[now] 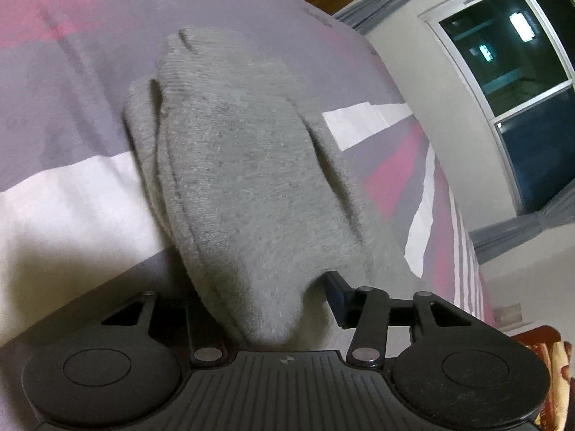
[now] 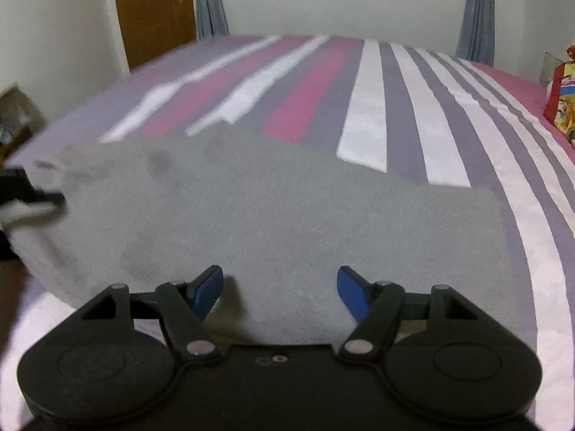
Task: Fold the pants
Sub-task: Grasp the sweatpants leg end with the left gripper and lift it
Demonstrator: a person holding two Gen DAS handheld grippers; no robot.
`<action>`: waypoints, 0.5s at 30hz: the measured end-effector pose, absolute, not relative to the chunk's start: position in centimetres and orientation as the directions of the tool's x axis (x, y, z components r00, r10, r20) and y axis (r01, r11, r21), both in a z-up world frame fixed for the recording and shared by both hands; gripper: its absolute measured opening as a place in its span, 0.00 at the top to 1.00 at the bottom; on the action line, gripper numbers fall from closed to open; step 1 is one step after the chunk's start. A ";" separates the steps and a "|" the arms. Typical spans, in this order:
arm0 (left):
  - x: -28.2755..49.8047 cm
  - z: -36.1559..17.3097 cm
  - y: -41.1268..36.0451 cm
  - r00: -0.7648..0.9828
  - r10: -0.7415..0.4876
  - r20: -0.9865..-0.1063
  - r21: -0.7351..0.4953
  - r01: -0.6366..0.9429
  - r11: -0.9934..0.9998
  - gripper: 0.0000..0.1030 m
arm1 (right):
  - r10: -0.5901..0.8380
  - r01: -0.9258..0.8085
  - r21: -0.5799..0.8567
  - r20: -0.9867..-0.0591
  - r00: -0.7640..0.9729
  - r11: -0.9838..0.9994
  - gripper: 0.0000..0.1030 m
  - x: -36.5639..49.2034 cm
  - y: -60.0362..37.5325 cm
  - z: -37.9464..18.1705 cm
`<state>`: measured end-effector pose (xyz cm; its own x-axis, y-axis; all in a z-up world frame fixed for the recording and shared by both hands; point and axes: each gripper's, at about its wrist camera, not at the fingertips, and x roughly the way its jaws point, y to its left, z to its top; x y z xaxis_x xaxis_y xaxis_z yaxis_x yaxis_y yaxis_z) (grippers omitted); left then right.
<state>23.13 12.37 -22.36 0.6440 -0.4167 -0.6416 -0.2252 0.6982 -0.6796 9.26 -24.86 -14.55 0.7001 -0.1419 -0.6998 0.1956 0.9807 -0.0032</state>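
- Fabric of the grey pants [image 1: 233,165] bunches between the fingers of the left hand-held gripper [image 1: 287,298]; its one visible pad presses the cloth, so it looks clamped on the pants, which rise from it toward the bed's far side.
- Right hand-held gripper [image 2: 280,291] hovers with its blue pads wide apart over the near edge of the pants, pinching nothing.
- Pants lie across the near part of the striped bed [image 2: 413,107]; beyond them the bed is bare to its far edge.
- No readable writing shows.
- Only the right wrist view shows a colourful printed item [image 2: 560,100] at the bed's right edge, a wooden door [image 2: 154,10] and curtains [image 2: 478,10]; the left view shows a dark window [image 1: 510,46].
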 end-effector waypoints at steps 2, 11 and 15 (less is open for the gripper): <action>22.8 -22.3 12.6 0.644 -0.402 -0.651 -0.667 -0.232 0.708 0.68 | -0.137 0.181 -0.013 -0.706 0.695 0.983 0.28 9.4 -24.7 -15.4; 21.8 -18.4 11.7 0.703 -0.359 -0.614 -0.575 -0.087 0.813 0.81 | -0.128 0.179 0.001 -0.698 0.704 0.984 0.26 9.1 -24.8 -15.8; 21.3 -13.7 8.1 0.753 -0.375 -0.541 -0.454 0.114 0.884 0.81 | -0.113 0.177 0.019 -0.701 0.704 0.984 0.26 9.0 -25.1 -15.6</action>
<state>21.28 8.10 -13.73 0.7528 -0.3750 -0.5409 0.1142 0.8838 -0.4538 9.03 -25.12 -15.59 0.7040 -0.1132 -0.7011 0.1771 0.9840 0.0191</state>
